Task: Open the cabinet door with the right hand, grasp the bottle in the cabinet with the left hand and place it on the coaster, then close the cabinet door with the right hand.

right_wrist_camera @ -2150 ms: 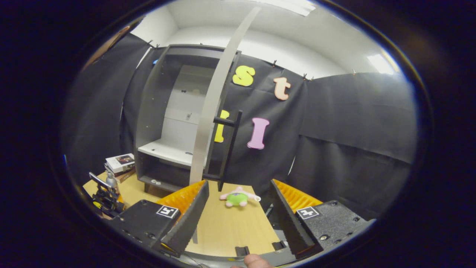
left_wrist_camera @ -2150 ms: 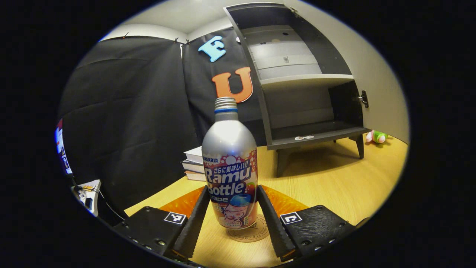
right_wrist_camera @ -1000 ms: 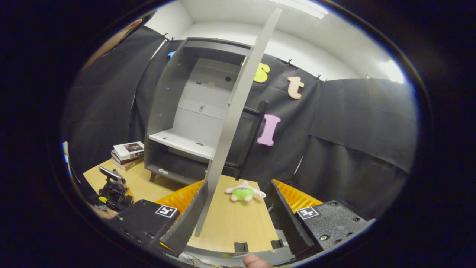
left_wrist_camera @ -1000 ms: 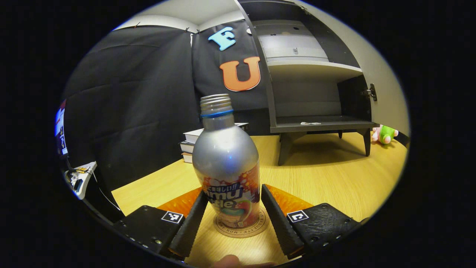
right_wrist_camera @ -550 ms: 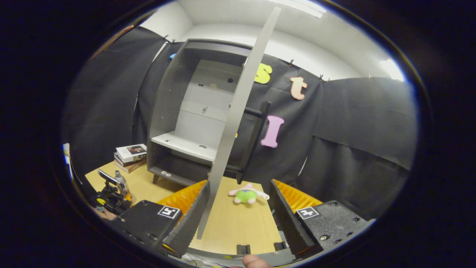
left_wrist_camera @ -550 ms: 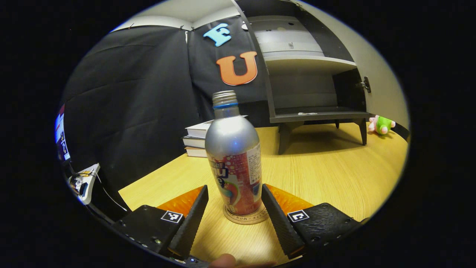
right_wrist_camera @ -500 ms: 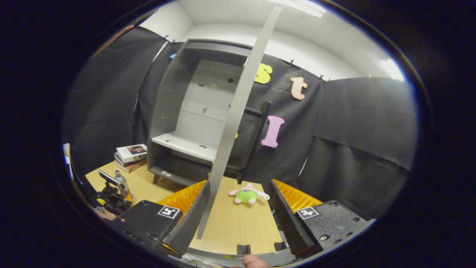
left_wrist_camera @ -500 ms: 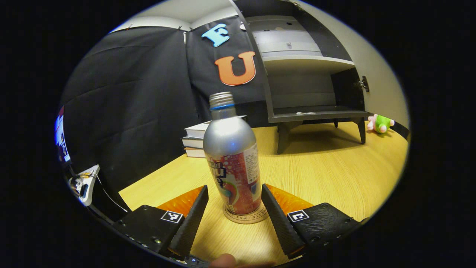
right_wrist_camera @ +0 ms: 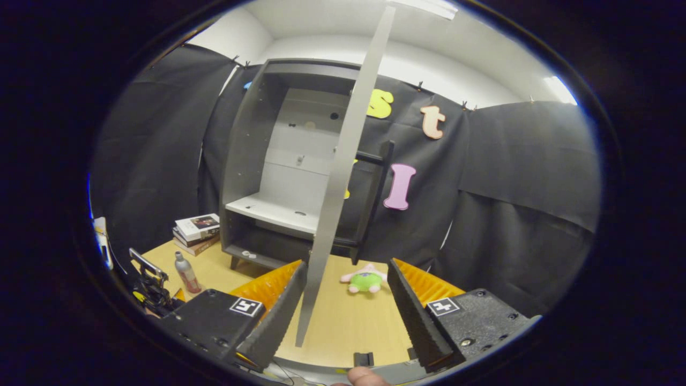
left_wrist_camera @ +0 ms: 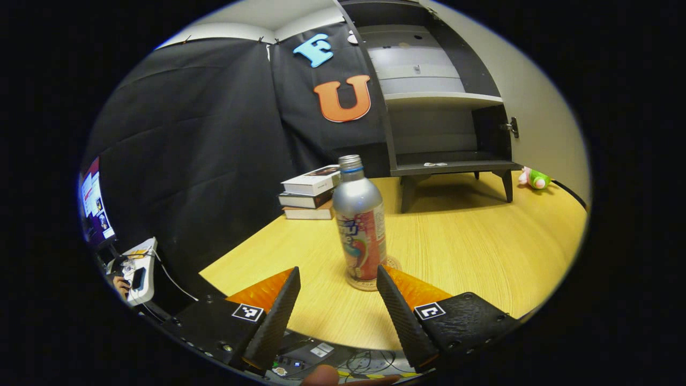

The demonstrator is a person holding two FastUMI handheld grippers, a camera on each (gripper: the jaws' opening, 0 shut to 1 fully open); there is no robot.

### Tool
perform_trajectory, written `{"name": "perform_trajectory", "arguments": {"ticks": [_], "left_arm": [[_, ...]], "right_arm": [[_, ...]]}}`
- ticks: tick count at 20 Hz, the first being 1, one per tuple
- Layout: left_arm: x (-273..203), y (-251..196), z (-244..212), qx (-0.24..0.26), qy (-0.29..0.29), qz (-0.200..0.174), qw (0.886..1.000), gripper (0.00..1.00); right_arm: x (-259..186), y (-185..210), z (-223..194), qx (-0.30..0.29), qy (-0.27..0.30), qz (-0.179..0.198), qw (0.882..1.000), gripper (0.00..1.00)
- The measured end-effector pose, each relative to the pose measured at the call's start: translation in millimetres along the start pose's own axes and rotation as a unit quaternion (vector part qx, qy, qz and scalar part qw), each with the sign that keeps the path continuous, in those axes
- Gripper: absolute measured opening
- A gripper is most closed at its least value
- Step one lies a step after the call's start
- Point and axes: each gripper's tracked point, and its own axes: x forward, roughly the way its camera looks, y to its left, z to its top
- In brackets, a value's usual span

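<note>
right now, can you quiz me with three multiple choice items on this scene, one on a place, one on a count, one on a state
1. Where does the drink bottle stand?
A. on the coaster on the wooden table
B. on the cabinet's lower shelf
C. on the stack of books

2. How many books are in the stack of books?
A. one
B. three
C. five

3. What state is the cabinet door in?
A. shut
B. taken off
C. swung open

Key: 1 A, its base sits on the round coaster ahead of the open left gripper. 2 B, three spines lie one on another. 3 C, the door stands edge-on between the right gripper fingers, with the cabinet interior bare.
</note>
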Motion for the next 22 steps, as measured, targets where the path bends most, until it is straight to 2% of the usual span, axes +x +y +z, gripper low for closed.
{"name": "perform_trajectory", "arguments": {"ticks": [2, 4, 7, 9, 13, 14, 17, 18, 19, 21, 22], "left_arm": [[-13, 16, 16, -0.007, 0.0, -0.002, 1.0, 0.87], [-22, 29, 48, -0.016, -0.014, -0.009, 1.0, 0.87], [-27, 49, 121, -0.01, -0.065, -0.011, 0.998, 0.87], [-32, 45, 174, -0.014, -0.104, -0.033, 0.994, 0.87], [-36, 6, 265, -0.044, -0.147, -0.096, 0.983, 0.89], [-39, -5, 286, -0.052, -0.158, -0.103, 0.981, 0.89], [-51, -34, 343, -0.076, -0.202, -0.092, 0.972, 0.92], [-54, -46, 354, -0.085, -0.209, -0.094, 0.97, 0.94], [-57, -61, 363, -0.094, -0.213, -0.098, 0.968, 0.95], [-61, -84, 379, -0.098, -0.21, -0.102, 0.967, 0.95], [-65, -88, 384, -0.096, -0.212, -0.1, 0.967, 0.95]], "right_arm": [[8, 14, 4, 0.005, -0.011, 0.011, 1.0, 1.0], [16, 29, -8, 0.006, 0.002, 0.027, 1.0, 1.0], [24, 44, -11, 0.032, 0.005, 0.039, 0.999, 1.0], [24, 38, -5, 0.046, -0.009, 0.03, 0.998, 1.0], [0, -6, 9, 0.052, -0.051, -0.011, 0.997, 1.0], [-9, -25, 13, 0.047, -0.066, -0.029, 0.996, 1.0], [-24, -82, 25, 0.03, -0.099, -0.066, 0.992, 0.99], [-19, -90, 32, 0.037, -0.111, -0.061, 0.991, 0.99], [-9, -89, 36, 0.051, -0.119, -0.04, 0.991, 0.99], [15, -69, 28, 0.069, -0.098, 0.036, 0.992, 0.99], [24, -57, 27, 0.077, -0.098, 0.06, 0.99, 0.99]]}}
